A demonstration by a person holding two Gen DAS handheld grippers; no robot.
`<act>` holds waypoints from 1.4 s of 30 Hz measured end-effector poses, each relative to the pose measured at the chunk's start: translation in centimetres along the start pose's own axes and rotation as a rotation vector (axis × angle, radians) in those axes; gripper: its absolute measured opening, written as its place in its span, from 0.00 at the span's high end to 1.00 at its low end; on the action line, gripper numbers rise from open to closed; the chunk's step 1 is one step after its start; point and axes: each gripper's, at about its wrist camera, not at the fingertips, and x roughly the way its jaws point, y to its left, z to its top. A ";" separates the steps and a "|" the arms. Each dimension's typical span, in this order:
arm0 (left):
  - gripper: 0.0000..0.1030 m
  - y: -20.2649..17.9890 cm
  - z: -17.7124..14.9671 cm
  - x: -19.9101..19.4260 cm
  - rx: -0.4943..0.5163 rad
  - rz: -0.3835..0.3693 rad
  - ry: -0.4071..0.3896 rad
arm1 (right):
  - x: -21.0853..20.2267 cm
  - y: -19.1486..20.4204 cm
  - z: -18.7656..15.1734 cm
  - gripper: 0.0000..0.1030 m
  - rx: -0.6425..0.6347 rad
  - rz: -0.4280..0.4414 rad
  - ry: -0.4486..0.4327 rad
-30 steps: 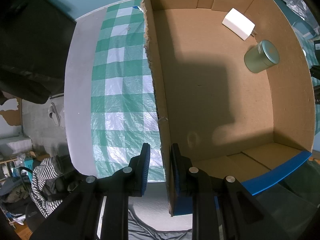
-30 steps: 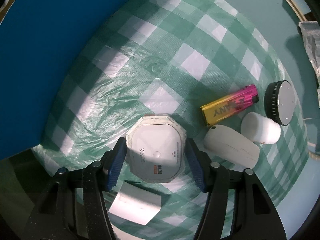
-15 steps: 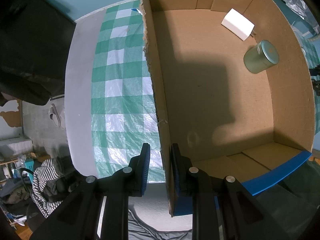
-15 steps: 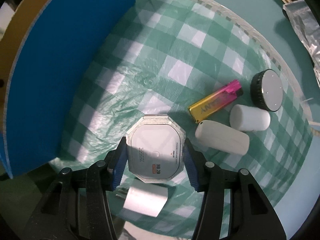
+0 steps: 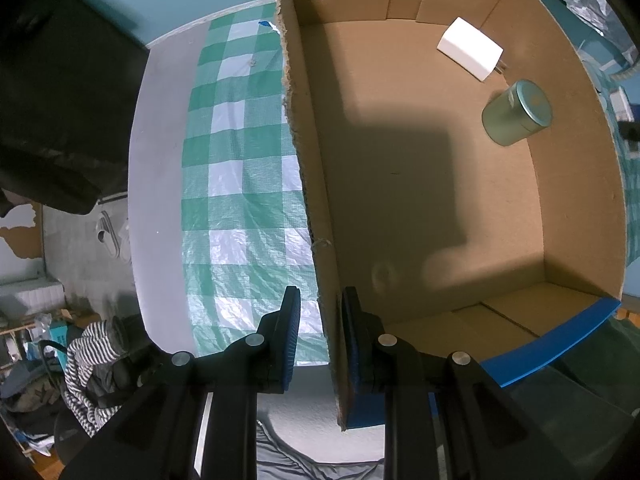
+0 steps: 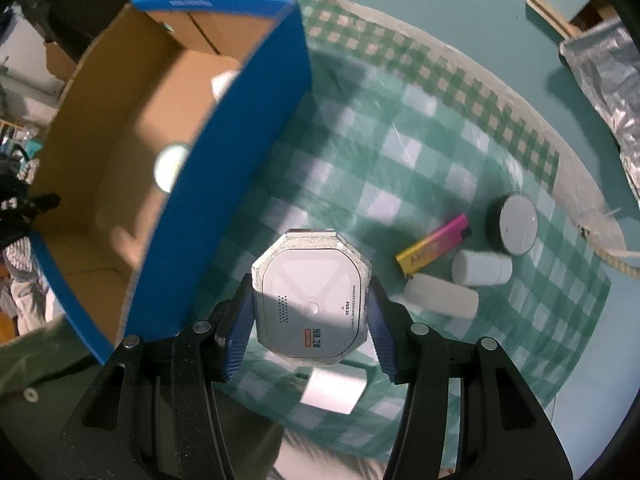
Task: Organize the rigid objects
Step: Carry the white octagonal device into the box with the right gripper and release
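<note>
Lifted off the checked cloth [image 6: 420, 128] since a second ago, the grey octagonal device [image 6: 312, 296] now hangs clamped between the right gripper's [image 6: 310, 330] blue pads, just beside the blue-sided cardboard box [image 6: 224, 152]. Lighter [image 6: 434, 244], two white cylinders and a black puck [image 6: 514, 230] stay on the cloth. Unmoved, the left gripper [image 5: 318, 344] pinches the box's torn wall; inside sit a white charger [image 5: 470, 48] and a green tin [image 5: 518, 112].

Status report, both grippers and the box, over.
Left gripper shut on box wall. Right gripper holds octagonal device, lifted off cloth. Box open beside it, nothing blocking.
</note>
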 end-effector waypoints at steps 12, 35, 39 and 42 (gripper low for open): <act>0.80 0.3 -0.2 0.1 0.009 -0.005 -0.006 | -3.9 4.0 4.9 0.48 -0.080 -0.001 -0.066; 0.79 0.8 -0.4 0.3 -0.004 -0.032 -0.009 | 1.8 9.2 12.7 0.48 -0.165 -0.013 -0.004; 0.79 0.8 -0.3 0.2 -0.007 -0.034 -0.008 | 2.9 9.3 12.7 0.48 -0.159 -0.014 0.006; 0.79 0.8 -0.3 0.3 -0.001 -0.031 -0.006 | 3.3 9.1 12.8 0.48 -0.147 -0.015 0.009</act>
